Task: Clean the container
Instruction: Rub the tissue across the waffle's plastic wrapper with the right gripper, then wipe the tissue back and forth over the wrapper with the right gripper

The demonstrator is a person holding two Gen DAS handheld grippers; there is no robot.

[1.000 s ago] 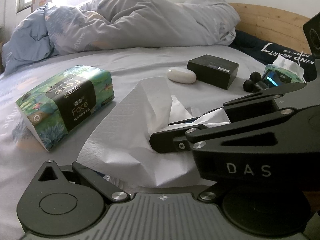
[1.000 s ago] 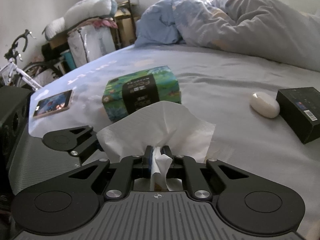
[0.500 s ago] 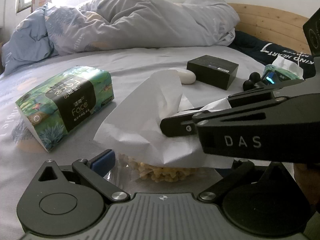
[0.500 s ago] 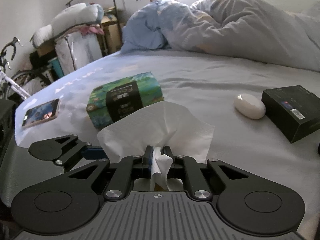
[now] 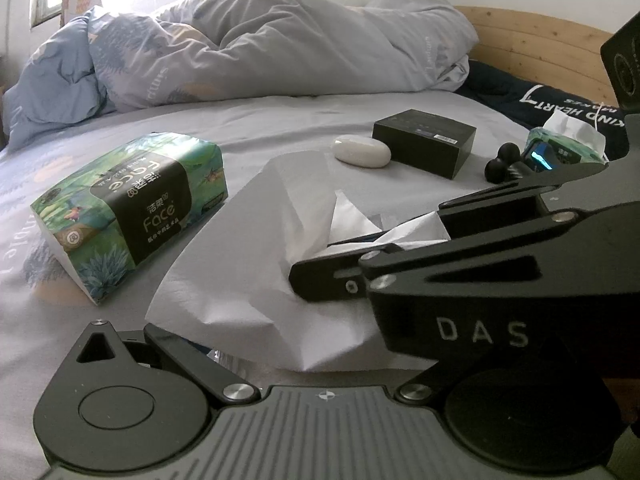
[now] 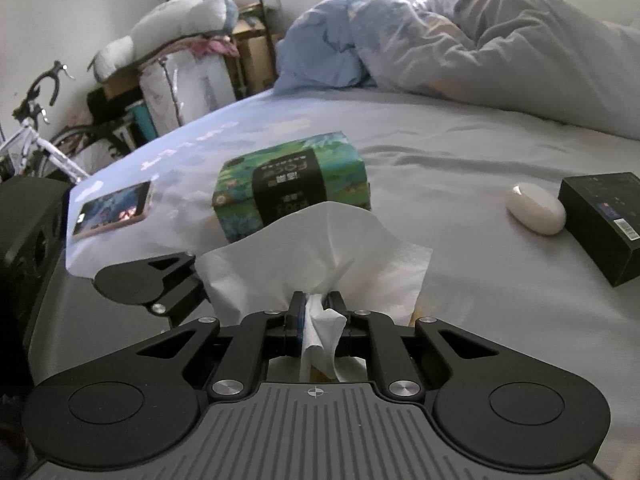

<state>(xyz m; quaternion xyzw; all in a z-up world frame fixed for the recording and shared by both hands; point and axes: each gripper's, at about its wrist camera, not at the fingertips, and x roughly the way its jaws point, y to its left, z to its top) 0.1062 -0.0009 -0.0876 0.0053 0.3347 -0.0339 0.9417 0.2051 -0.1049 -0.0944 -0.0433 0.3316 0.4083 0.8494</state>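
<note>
the right gripper (image 6: pixel 316 306) has its fingers pinched tight on a white tissue (image 6: pixel 316 252), which fans out ahead over the container. the container is almost wholly hidden under the tissue, low between the left gripper's arms, on the bed (image 5: pixel 280 120). whether the left gripper's fingers grip it i cannot tell. to wipe well, press the tissue down into the container with short strokes and brace the container.
</note>
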